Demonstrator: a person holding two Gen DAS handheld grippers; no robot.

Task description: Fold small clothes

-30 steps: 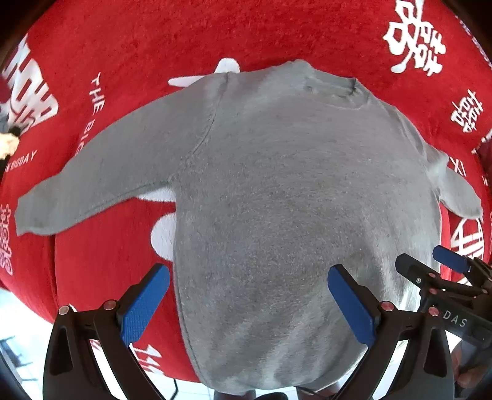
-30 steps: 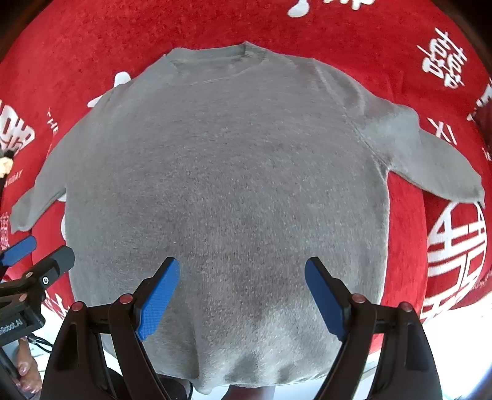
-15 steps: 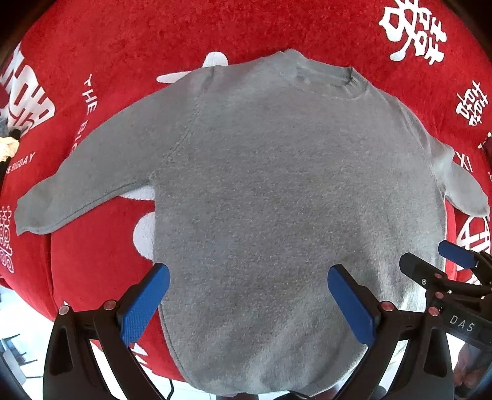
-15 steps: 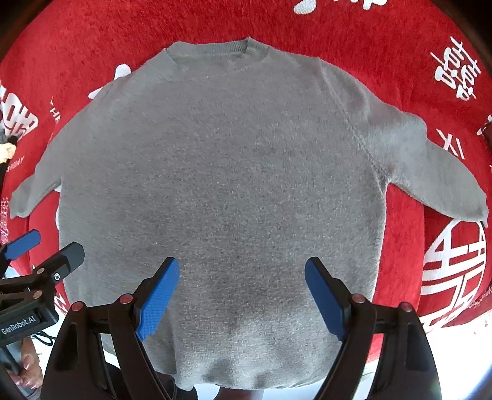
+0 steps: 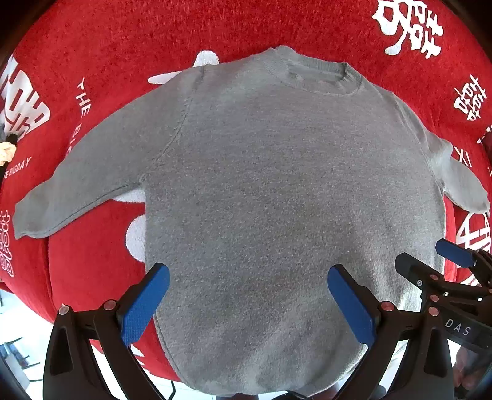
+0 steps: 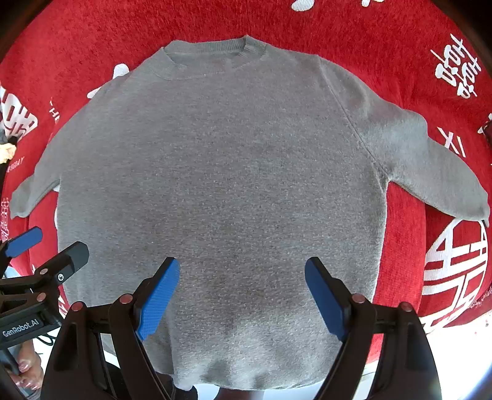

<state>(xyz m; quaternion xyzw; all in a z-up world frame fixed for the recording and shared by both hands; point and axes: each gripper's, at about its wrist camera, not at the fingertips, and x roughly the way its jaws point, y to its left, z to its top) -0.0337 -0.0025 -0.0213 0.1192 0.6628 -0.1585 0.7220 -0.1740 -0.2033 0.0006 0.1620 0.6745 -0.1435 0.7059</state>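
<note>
Red blanket (image 5: pixel 276 27) beneath; the grey sweater (image 5: pixel 276 190) now lies flatter and fuller than a second ago; left gripper (image 5: pixel 246 295) and right gripper (image 6: pixel 241 292) hover spread apart, empty; folding seems ready to begin.

Sweater (image 5: pixel 276 184) hem cut off by btm edge, both views.

Plush red fabric cloth (image 5: pixel 129 40) with white printed Chinese characters and English lettering, white round emblem (image 6: pixel 455 270) at its right edge, pale floor (image 5: pixel 18 332) beyond its near edge
</note>
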